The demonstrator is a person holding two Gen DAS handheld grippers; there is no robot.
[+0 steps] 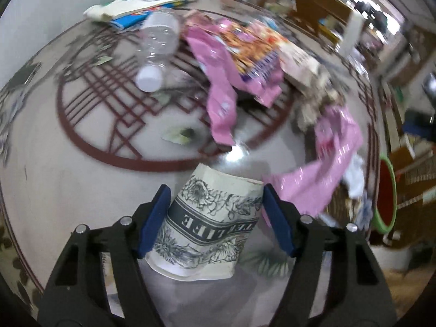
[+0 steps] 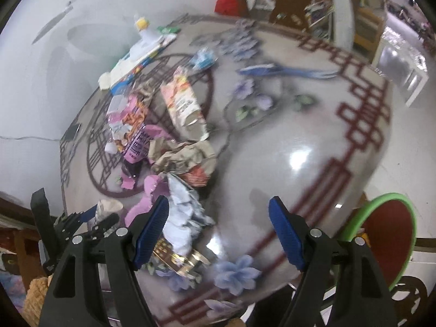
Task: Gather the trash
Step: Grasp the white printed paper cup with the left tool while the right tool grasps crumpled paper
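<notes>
My left gripper (image 1: 216,218) is shut on a paper cup (image 1: 209,223) with a flower print, lying on its side between the blue pads, just above the patterned table (image 1: 68,179). Ahead of it lie an empty plastic bottle (image 1: 158,46), pink snack wrappers (image 1: 234,65) and a pink bag (image 1: 327,163). My right gripper (image 2: 218,231) is open and empty over the table's near part. Crumpled white paper (image 2: 182,218) lies by its left pad, with crumpled brown paper (image 2: 182,155) and pink wrappers (image 2: 136,136) beyond. The left gripper with the cup (image 2: 106,212) shows at lower left in the right wrist view.
A bin with a green rim and red inside (image 2: 387,231) stands off the table's right edge; it also shows in the left wrist view (image 1: 387,193). Booklets (image 1: 141,8) and a white bottle (image 2: 143,30) lie at the far side by the wall. Wooden furniture (image 1: 308,2) stands behind.
</notes>
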